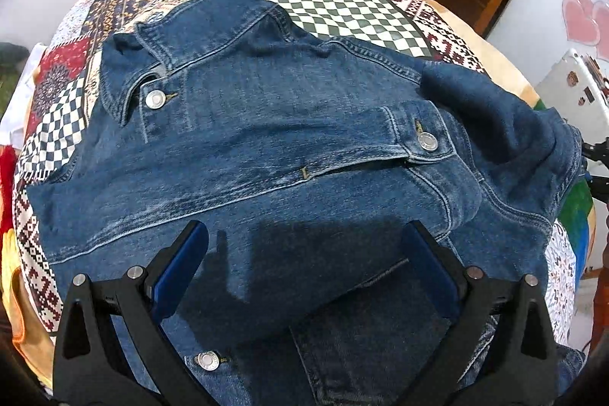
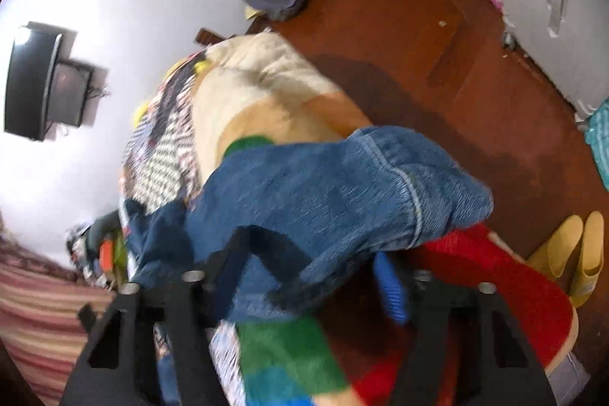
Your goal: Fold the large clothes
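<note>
Nearest us, the left gripper stands with jaws wide apart over the denim jacket, pads gripping nothing. We note the jacket lies spread on a patchwork bedspread, collar towards the far wall. On the blurred right wrist view, the right gripper has denim between its fingers; we cannot tell whether the pads press it. Beyond: brown floor.

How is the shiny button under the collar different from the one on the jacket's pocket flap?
The collar button sits on the jacket's front edge, left in the left wrist view; the pocket button sits further right. The collar button lies partly under the collar tip; the pocket button lies fully uncovered. Both are round, silver, on blue denim.
</note>
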`<state>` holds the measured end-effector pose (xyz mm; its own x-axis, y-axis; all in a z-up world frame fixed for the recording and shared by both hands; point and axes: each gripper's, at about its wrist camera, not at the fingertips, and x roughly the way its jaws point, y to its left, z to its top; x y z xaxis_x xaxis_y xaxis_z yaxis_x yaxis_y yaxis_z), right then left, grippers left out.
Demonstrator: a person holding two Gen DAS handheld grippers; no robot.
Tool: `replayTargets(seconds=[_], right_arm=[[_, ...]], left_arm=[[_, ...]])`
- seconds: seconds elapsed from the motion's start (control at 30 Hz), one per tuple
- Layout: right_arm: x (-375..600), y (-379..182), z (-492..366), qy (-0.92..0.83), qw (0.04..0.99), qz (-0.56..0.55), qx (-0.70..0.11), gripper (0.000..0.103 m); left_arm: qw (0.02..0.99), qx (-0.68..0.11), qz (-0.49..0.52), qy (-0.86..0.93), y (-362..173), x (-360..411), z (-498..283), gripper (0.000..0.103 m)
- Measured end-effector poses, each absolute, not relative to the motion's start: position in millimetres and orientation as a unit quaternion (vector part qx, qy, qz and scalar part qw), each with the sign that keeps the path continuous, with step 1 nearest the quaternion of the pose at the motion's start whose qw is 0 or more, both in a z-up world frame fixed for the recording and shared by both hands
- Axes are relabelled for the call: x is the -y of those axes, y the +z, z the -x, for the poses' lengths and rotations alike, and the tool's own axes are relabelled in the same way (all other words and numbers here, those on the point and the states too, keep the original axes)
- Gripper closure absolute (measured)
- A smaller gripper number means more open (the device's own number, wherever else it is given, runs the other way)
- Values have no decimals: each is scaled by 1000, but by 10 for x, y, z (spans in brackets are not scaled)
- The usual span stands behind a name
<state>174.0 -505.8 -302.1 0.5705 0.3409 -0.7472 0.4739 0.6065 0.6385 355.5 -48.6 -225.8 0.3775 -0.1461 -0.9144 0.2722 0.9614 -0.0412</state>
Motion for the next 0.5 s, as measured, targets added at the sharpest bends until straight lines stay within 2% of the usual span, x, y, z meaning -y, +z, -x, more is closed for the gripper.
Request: replayTargets(seconds=[0.07, 0.13, 0.17, 0.3, 0.5], right_arm=[[5072, -3002, -1771, -45, 773, -448, -448, 63], [5070, -2907, -1808, -51, 783, -443, -433, 83], [5067, -2839, -1824, -54, 790, -434, -429, 86], [4974, -2355, -1916, -53, 835, -379, -395, 91], [4555, -1352, -2081, 1, 898, -302, -322, 92]], left_arm=[[831, -541, -50, -122, -2232, 437, -3538, 0], [836, -535, -40, -116, -2177, 384, -3545, 0], [838, -532, -35, -114, -2151, 361, -3548, 0], [848, -517, -18, -113, -2024, 261, -3488, 0], [871, -481, -15, -101, -1783, 88, -3311, 0]])
